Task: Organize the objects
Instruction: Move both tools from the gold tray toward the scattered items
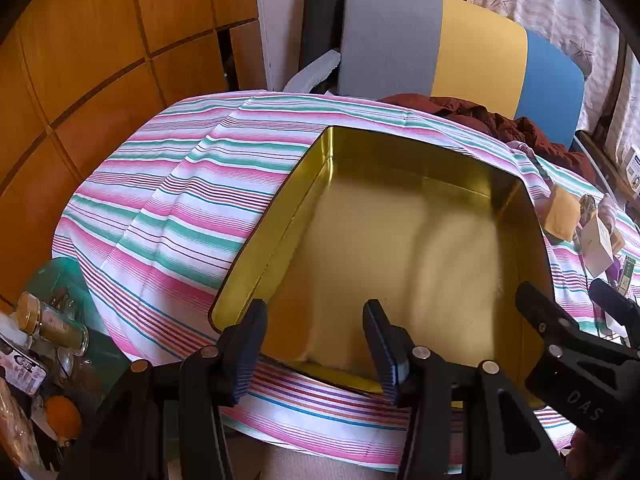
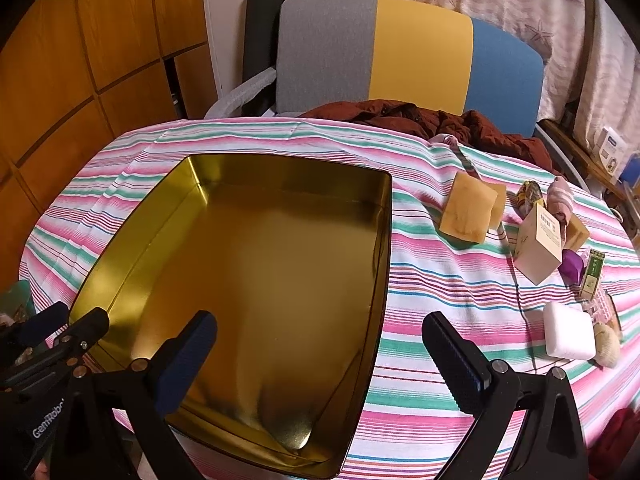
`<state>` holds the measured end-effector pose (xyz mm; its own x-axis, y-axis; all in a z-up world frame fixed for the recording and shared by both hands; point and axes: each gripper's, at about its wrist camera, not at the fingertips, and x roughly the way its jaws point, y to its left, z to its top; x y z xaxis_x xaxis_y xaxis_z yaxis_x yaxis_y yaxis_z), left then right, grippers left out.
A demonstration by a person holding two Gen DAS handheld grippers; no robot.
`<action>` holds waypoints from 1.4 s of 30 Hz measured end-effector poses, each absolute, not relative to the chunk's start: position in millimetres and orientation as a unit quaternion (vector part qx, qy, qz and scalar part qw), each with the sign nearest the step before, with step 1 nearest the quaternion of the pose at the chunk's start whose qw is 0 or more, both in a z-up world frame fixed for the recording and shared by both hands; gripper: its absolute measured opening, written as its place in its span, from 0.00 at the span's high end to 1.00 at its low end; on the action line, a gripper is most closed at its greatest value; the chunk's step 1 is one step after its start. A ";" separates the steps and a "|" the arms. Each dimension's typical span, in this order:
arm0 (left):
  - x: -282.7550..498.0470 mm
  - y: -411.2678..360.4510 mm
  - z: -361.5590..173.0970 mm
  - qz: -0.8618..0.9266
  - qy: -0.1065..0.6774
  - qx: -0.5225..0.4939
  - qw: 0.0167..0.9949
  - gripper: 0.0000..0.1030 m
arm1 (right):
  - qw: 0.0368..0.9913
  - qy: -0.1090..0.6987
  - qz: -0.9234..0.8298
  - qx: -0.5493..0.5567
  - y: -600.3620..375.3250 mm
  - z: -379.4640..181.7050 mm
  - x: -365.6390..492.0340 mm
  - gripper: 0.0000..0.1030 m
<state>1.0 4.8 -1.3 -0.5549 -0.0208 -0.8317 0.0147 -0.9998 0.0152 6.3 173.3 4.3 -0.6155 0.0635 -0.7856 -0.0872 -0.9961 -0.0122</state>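
Observation:
An open gold tin box (image 1: 400,248) sits empty on the striped tablecloth; it also shows in the right wrist view (image 2: 256,280). My left gripper (image 1: 316,344) is open and empty over the tin's near edge. My right gripper (image 2: 320,352) is open and empty, straddling the tin's right wall. Loose items lie on the cloth to the right: a tan pouch (image 2: 468,210), a cream carton (image 2: 538,246), a white block (image 2: 568,330), a purple item (image 2: 572,266), a green packet (image 2: 592,274), a pink sock (image 2: 560,196).
A striped tablecloth (image 2: 440,288) covers the round table. A grey, yellow and blue chair (image 2: 400,52) with a dark red garment (image 2: 440,122) stands behind it. Wooden cabinets (image 1: 80,60) are at left. Spice jars (image 1: 52,322) and clutter sit low at left.

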 end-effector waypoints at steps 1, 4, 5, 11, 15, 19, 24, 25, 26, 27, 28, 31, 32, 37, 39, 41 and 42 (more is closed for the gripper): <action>1.0 4.8 -1.2 -0.882 -0.004 0.471 0.010 0.51 | 0.042 0.013 0.899 -0.435 173.6 5.0 6.6 0.00; 1.0 5.7 -0.9 -0.882 -0.005 0.471 0.011 0.51 | 0.043 0.013 0.899 -0.435 174.4 5.1 6.7 0.00; 1.3 6.0 -1.0 -0.882 -0.005 0.470 0.011 0.51 | 0.042 0.014 0.899 -0.435 174.7 5.5 6.7 0.00; 2.3 7.6 -0.1 -0.883 -0.005 0.469 0.013 0.51 | 0.038 0.019 0.901 -0.431 176.1 9.1 8.4 0.00; 2.7 9.3 1.0 -0.883 -0.007 0.468 0.013 0.51 | 0.037 0.019 0.904 -0.426 177.6 12.6 10.7 0.00; 4.7 12.3 -0.5 -0.878 0.007 0.478 -0.009 0.51 | 0.048 0.013 0.913 -0.405 188.8 20.1 14.8 0.00; 13.8 21.7 -3.7 -0.878 0.041 0.471 -0.074 0.52 | 0.030 0.027 0.916 -0.400 216.4 25.0 19.4 0.00; 16.2 26.6 -3.8 -0.880 0.040 0.466 -0.084 0.52 | 0.041 0.030 0.914 -0.402 226.5 24.9 21.6 0.00; 18.9 33.0 -3.5 -0.881 0.033 0.462 -0.093 0.52 | 0.049 0.031 0.914 -0.402 233.2 24.8 23.6 0.00; 20.4 39.0 -3.0 -0.882 0.024 0.461 -0.099 0.52 | 0.056 0.032 0.914 -0.402 241.4 24.7 26.4 0.00; 21.8 46.7 -2.5 -0.881 0.011 0.460 -0.105 0.52 | 0.063 0.031 0.911 -0.406 252.1 23.2 29.4 0.00; 26.8 70.7 -1.6 -0.881 -0.026 0.458 -0.118 0.51 | 0.093 0.023 0.904 -0.417 279.4 18.5 37.0 0.00; 28.6 79.3 -1.4 -0.880 -0.039 0.456 -0.124 0.51 | 0.102 0.021 0.901 -0.421 291.8 16.5 40.1 0.00; 30.9 115.3 -6.6 -0.858 -0.065 0.482 -0.166 0.51 | 0.144 0.063 0.883 -0.442 369.9 10.2 58.1 0.00; 31.1 129.6 -8.0 -0.848 -0.063 0.490 -0.193 0.51 | 0.173 0.090 0.876 -0.441 402.5 10.5 69.5 0.00; 31.3 144.0 -9.1 -0.839 -0.063 0.496 -0.215 0.51 | 0.218 0.108 0.867 -0.436 440.3 9.3 82.2 0.00; 30.2 148.5 -10.3 -0.835 -0.063 0.499 -0.222 0.51 | 0.237 0.112 0.861 -0.436 455.8 7.5 86.2 0.00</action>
<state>30.2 148.5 -10.3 -0.4032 0.3086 -0.8615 -0.4339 -0.8933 -0.1169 86.2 455.8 7.5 -0.5074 0.3114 -0.8035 -0.5065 -0.8621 -0.0143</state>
